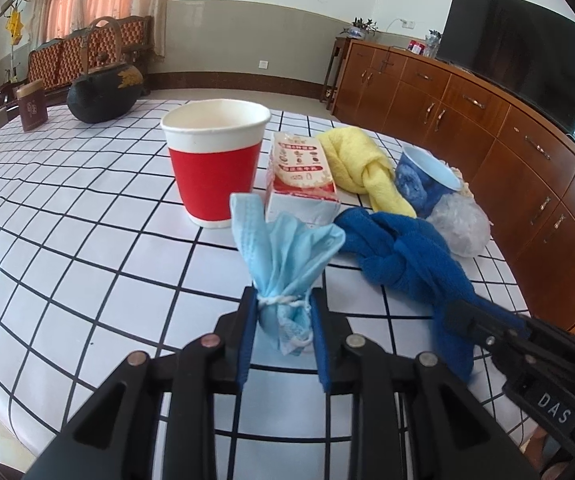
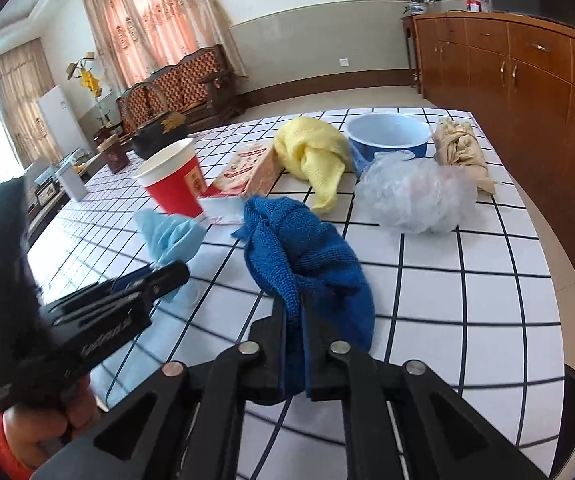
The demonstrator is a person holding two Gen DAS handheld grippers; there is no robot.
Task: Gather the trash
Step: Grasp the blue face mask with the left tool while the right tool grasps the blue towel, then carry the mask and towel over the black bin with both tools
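Observation:
My left gripper [image 1: 283,304] is shut on a crumpled light-blue face mask [image 1: 287,248], held just above the table in front of a red paper cup [image 1: 215,160]. My right gripper [image 2: 293,312] is shut on the near end of a knotted dark-blue cloth [image 2: 299,248], which lies on the table; it also shows in the left wrist view [image 1: 399,256]. The mask [image 2: 167,236] and the left gripper [image 2: 163,276] appear at the left of the right wrist view. A flattened carton [image 1: 299,172], a clear plastic bag [image 2: 411,196] and a blue bowl [image 2: 387,136] lie beyond.
A knotted yellow cloth [image 2: 311,152] and a beige bundle [image 2: 463,148] lie near the bowl. A black kettle [image 1: 103,92] and a maroon tin [image 1: 31,106] stand at the far end of the checked tablecloth [image 1: 87,240]. A wooden cabinet [image 1: 487,132] with a TV runs along the right.

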